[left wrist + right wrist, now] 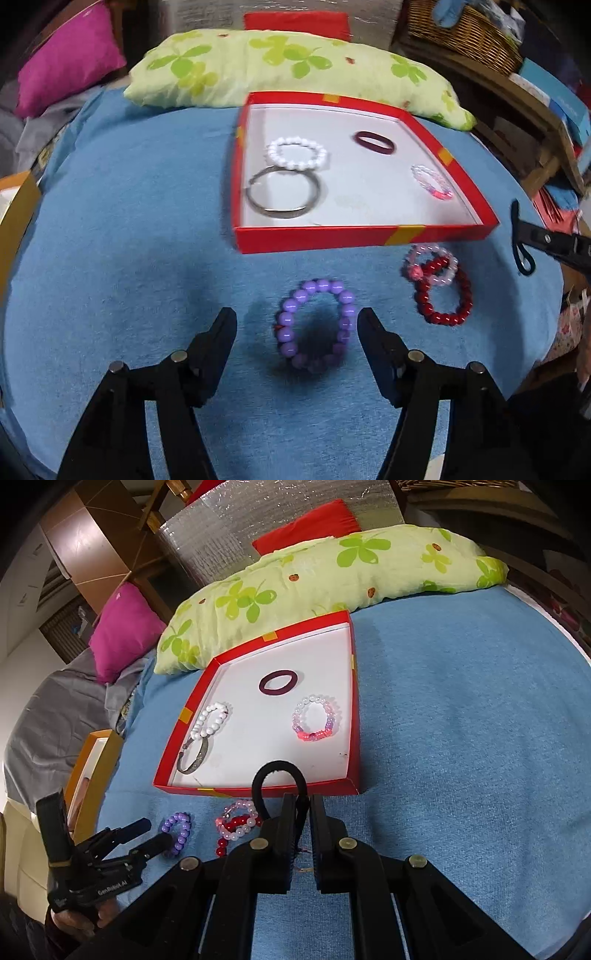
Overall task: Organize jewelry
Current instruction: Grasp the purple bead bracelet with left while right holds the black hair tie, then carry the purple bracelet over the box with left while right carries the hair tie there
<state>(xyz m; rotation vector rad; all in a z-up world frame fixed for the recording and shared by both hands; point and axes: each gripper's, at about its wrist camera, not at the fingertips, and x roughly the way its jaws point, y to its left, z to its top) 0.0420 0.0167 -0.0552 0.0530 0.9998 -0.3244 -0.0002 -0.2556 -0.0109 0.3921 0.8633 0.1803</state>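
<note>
A red tray [332,236] [354,701] with a white floor lies on the blue cloth. It holds a white bead bracelet [297,153] [210,720], a metal bangle [282,192] [194,762], a maroon hair band [373,142] [277,682] and a clear pink bracelet [432,182] [316,720]. On the cloth lie a purple bead bracelet [314,325] [177,829], a red bead bracelet [443,295] [236,823] and a pink-white bracelet [430,264] [238,819]. My left gripper [297,321] [155,834] is open around the purple bracelet. My right gripper [303,805] [517,236] is shut on a black hair band [277,775] [521,243].
A green flowered pillow [280,70] [332,576] lies behind the tray. A magenta cushion [70,62] [122,631] is at the far left. An orange box [18,206] [92,775] stands at the left edge. A wicker basket [465,33] stands far right.
</note>
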